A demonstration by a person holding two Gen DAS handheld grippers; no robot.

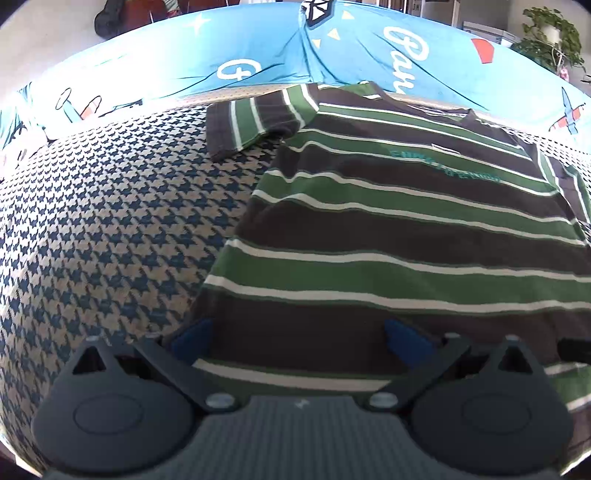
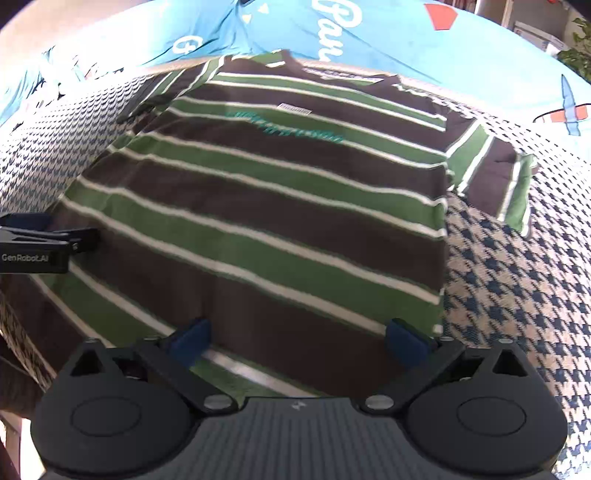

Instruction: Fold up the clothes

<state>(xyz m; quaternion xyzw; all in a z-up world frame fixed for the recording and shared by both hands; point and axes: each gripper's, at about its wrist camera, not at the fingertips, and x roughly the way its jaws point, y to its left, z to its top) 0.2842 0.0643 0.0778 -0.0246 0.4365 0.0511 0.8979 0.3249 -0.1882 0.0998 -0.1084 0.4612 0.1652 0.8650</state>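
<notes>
A brown and green striped T-shirt [image 1: 388,206] with white lines lies flat, front up, on a houndstooth cover [image 1: 103,229]. Its left sleeve [image 1: 251,118] spreads outward, and its right sleeve [image 2: 495,181] shows in the right wrist view. My left gripper [image 1: 299,336] hovers open over the shirt's lower left part, blue pads [image 1: 192,336] wide apart. My right gripper [image 2: 299,336] stands open over the shirt [image 2: 258,206] near its lower right hem. The left gripper [image 2: 48,240] also shows side-on at the left edge of the right wrist view.
A bright blue printed sheet [image 1: 258,48] lies bunched beyond the shirt's collar. A potted plant [image 1: 550,33] stands at the far right. Houndstooth cover [image 2: 517,295] stretches to the right of the shirt and to its left.
</notes>
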